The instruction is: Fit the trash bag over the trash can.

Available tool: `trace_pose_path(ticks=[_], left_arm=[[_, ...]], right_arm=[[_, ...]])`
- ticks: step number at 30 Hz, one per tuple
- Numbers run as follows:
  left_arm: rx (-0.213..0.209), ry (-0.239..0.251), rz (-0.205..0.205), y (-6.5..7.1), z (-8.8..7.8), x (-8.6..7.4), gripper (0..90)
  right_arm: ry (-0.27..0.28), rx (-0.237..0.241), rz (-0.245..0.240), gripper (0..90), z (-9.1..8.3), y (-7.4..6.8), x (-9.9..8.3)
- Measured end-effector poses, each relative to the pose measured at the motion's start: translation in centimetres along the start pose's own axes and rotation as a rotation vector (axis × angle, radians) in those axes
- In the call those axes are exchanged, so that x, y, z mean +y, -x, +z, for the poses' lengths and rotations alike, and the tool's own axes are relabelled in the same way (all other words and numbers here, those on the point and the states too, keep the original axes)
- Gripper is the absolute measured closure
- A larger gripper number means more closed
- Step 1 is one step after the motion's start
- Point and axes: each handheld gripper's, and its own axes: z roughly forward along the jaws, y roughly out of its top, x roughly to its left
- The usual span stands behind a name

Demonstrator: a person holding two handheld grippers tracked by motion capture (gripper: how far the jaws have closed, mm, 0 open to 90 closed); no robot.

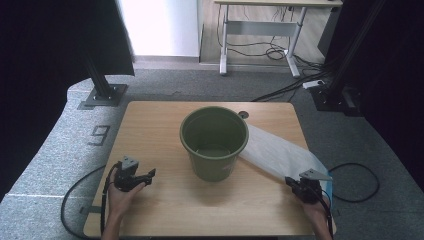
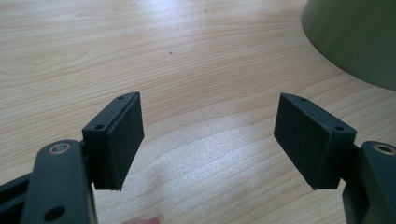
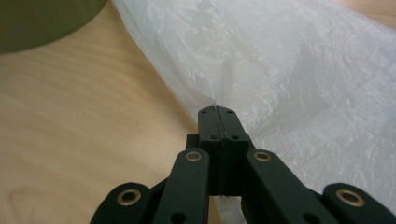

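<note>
Nearby, crinkled translucent plastic bag (image 3: 299, 70), round olive bucket (image 1: 214, 141), woodgrain table (image 1: 160, 130)

Bucket (image 2: 355, 37) was cut off by top and right edges in left gripper view. Bag (image 3: 299, 84) edge beside bucket (image 3: 42, 21) was hidden between closed right gripper (image 3: 218, 114) pads; bag ran off frame.

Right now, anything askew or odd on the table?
Nothing damaged or spilled. The green bucket stands upright and empty. The white plastic bag lies flat and crumpled beside it, trailing to the table's right edge, where the right gripper is shut on its edge. The left gripper is open on bare wood.
</note>
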Motion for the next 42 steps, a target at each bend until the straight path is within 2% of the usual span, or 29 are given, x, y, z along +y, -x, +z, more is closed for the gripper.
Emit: trace_pose_path(ticks=[1, 4, 5, 7, 11, 16, 19, 21, 23, 28, 30, 33, 35, 38, 40, 42], left_arm=[[-0.003, 0.000, 0.001, 0.0, 0.0, 0.0, 24.0], [-0.003, 0.004, 0.004, 0.1, -0.2, 0.1, 24.0], [0.002, 0.004, 0.006, 0.0, -0.4, 0.1, 24.0], [0.008, 0.012, 0.000, -0.1, -0.7, 0.1, 24.0], [0.011, 0.021, -0.010, -0.2, -1.2, 0.0, 24.1], [0.049, -0.018, 0.024, 0.0, -1.4, -0.7, 23.9], [0.046, -0.021, 0.030, 0.2, -1.5, -1.0, 23.7], [0.049, -0.032, 0.032, 0.3, -1.5, -1.3, 23.5], [0.050, -0.034, 0.029, 0.3, -1.5, -1.4, 23.5], [0.049, -0.031, 0.029, 0.3, -1.8, -1.4, 23.6], [0.042, -0.025, 0.025, 0.3, -1.8, -1.3, 23.7], [0.021, -0.011, 0.033, 0.3, -1.9, -1.1, 23.5], [0.001, 0.007, 0.030, 0.4, -2.0, -0.9, 23.3], [-0.051, 0.027, 0.011, 0.6, -2.3, -0.5, 24.6], [-0.077, 0.028, 0.001, 0.6, -2.4, -0.1, 26.4], [-0.079, 0.031, 0.015, 0.7, -2.7, 0.2, 27.2]], right_arm=[[-0.002, -0.003, -0.015, 85.1, -0.2, -0.1, -0.1], [0.042, -0.035, -0.069, 57.4, 0.2, -1.2, 1.1], [0.067, -0.033, -0.086, 52.0, 0.6, -1.6, 1.9], [0.082, -0.006, -0.106, 42.5, 2.0, -2.6, 3.7], [0.069, 0.050, -0.155, 37.9, 5.6, -4.5, 6.4], [0.026, 0.082, -0.178, 36.1, 10.0, -5.6, 7.7], [0.003, 0.086, -0.202, 37.7, 11.5, -6.3, 7.9], [0.004, 0.089, -0.202, 43.8, 12.1, -6.6, 7.8], [-0.002, 0.075, -0.204, 53.3, 12.5, -6.6, 7.7], [0.023, 0.060, -0.206, 82.0, 12.1, -6.4, 7.8], [0.043, 0.055, -0.193, 87.9, 11.7, -6.2, 8.0], [0.075, 0.065, -0.149, 88.3, 11.0, -5.7, 8.2], [0.100, 0.077, -0.098, 88.3, 10.3, -5.2, 8.3], [0.155, 0.093, -0.030, 88.4, 9.2, -4.2, 8.4], [0.183, 0.084, 0.003, 88.4, 8.5, -3.7, 8.5], [0.216, 0.066, 0.038, 88.4, 7.6, -3.2, 8.7]])
